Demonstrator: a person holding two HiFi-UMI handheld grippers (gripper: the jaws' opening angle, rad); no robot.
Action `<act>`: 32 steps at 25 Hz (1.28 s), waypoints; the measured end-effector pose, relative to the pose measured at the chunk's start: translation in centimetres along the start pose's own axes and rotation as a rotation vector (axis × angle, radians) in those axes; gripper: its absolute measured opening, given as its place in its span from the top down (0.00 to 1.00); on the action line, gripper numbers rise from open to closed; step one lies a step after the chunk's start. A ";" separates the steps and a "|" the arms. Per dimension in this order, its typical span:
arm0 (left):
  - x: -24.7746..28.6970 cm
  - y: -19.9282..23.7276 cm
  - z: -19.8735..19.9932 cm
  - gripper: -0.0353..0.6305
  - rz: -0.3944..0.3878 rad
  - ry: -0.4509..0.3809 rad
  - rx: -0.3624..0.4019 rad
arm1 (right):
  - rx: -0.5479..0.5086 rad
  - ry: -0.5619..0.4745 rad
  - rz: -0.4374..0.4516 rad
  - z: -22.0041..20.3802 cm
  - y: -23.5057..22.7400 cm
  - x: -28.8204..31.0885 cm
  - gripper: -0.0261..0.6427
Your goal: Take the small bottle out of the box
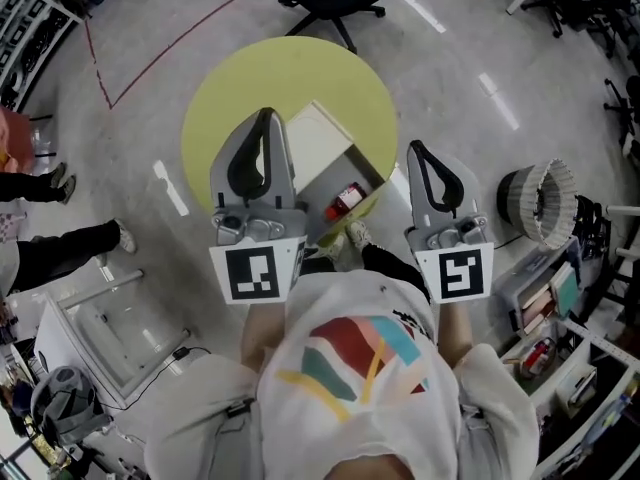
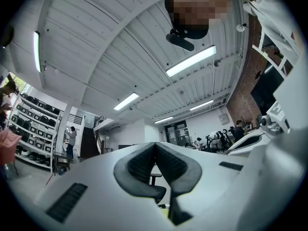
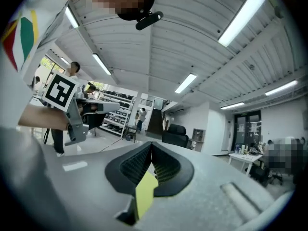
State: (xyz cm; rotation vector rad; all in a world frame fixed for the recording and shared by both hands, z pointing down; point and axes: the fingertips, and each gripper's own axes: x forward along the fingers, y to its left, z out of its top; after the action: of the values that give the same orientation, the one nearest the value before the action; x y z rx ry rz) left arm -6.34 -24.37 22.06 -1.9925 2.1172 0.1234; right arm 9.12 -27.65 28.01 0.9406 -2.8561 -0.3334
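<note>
**A:** Where's the small bottle [image 1: 345, 201] at?

**B:** Mid-frame, lying in the open white box [image 1: 318, 143] on the round yellow surface [image 1: 330, 73], between the left hand-held gripper [image 1: 268, 115] and right hand-held gripper [image 1: 414, 147]. Both pinched shut, holding nothing, clear of it.

Head camera down onto left claw [image 1: 267, 118], right claw [image 1: 416, 150]; theirs level.

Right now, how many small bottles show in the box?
1. The small bottle lies in the open box on the round table; the left tool covers part of the box, so more may be hidden.
</note>
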 end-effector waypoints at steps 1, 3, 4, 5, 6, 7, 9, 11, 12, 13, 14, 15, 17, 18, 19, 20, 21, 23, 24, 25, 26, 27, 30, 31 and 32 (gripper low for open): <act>0.0 0.1 -0.1 0.92 0.005 0.003 0.004 | -0.032 0.011 0.055 -0.1 0.4 0.5 0.96; 0.0 0.5 -0.3 0.93 0.019 0.008 0.008 | -0.094 0.033 0.186 -0.2 1.5 1.7 0.96; -0.2 0.7 -0.4 0.92 0.027 0.010 0.008 | -0.125 0.045 0.259 -0.3 2.3 2.3 0.96; -0.3 1.0 -0.6 0.93 0.036 0.013 0.007 | -0.160 0.060 0.337 -0.5 3.1 2.8 0.96; -0.6 1.2 -0.9 0.92 0.046 0.017 0.007 | -0.201 0.078 0.419 -0.8 4.0 3.3 0.90; -0.8 1.4 -1.1 0.92 0.055 0.024 0.007 | -0.245 0.100 0.503 -1.2 4.9 3.6 0.83; -1.3 1.8 -1.6 0.92 0.074 0.039 0.014 | -0.320 0.156 0.670 -2.3 6.7 3.9 0.73; -1.9 1.9 -2.0 0.92 0.089 0.053 0.028 | -0.389 0.245 0.826 -4.3 8.2 3.7 0.71; -2.2 2.0 -2.2 0.92 0.093 0.059 0.036 | -0.431 0.298 0.899 -5.5 9.0 3.4 0.68; -2.5 2.1 -2.4 0.92 0.096 0.065 0.042 | -0.478 0.349 0.968 -6.9 9.7 3.0 0.67; -2.9 2.2 -2.6 0.92 0.101 0.071 0.046 | -0.524 0.395 1.032 -8.3 10.3 2.7 0.67; -3.2 2.4 -2.8 0.92 0.107 0.079 0.049 | -0.565 0.436 1.092 -9.6 10.9 2.3 0.67; -4.0 2.9 -3.3 0.92 0.121 0.096 0.048 | -0.626 0.510 1.198 -11.9 12.0 1.9 0.65; -4.3 3.1 -3.5 0.92 0.128 0.101 0.045 | -0.653 0.541 1.242 -13.1 12.4 1.8 0.65; -4.6 3.3 -3.6 0.92 0.135 0.103 0.041 | -0.683 0.569 1.279 -14.2 12.8 1.7 0.65; -5.0 3.5 -3.8 0.92 0.141 0.103 0.038 | -0.716 0.595 1.314 -15.3 13.2 1.5 0.64; -5.3 3.6 -3.9 0.92 0.146 0.105 0.037 | -0.749 0.620 1.347 -16.4 13.6 1.4 0.64; -6.0 3.6 -4.3 0.92 0.157 0.118 0.037 | -0.812 0.667 1.411 -18.4 14.2 0.9 0.62; -6.3 3.6 -4.6 0.92 0.160 0.128 0.036 | -0.838 0.690 1.441 -19.3 14.4 0.6 0.62; -6.6 3.7 -4.8 0.92 0.163 0.135 0.036 | -0.858 0.713 1.468 -20.2 14.7 0.4 0.61; -6.8 3.8 -5.0 0.92 0.166 0.140 0.036 | -0.873 0.736 1.492 -21.0 15.0 0.2 0.61; -7.1 3.9 -5.1 0.92 0.170 0.144 0.035 | -0.885 0.760 1.514 -21.8 15.2 0.0 0.61; -7.8 4.5 -5.5 0.92 0.191 0.154 0.030 | -0.925 0.827 1.586 -23.8 15.7 -0.7 0.61; -8.0 4.7 -5.6 0.92 0.202 0.159 0.028 | -0.945 0.846 1.613 -24.4 15.8 -1.0 0.61; -8.4 5.0 -5.8 0.92 0.214 0.165 0.026 | -0.966 0.864 1.637 -24.8 15.9 -1.3 0.61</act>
State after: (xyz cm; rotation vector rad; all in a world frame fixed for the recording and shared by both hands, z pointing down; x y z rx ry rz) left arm -11.54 -17.12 29.04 -1.8130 2.4188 -0.0335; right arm 5.45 -18.66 55.91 -1.0970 -1.4575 -0.6628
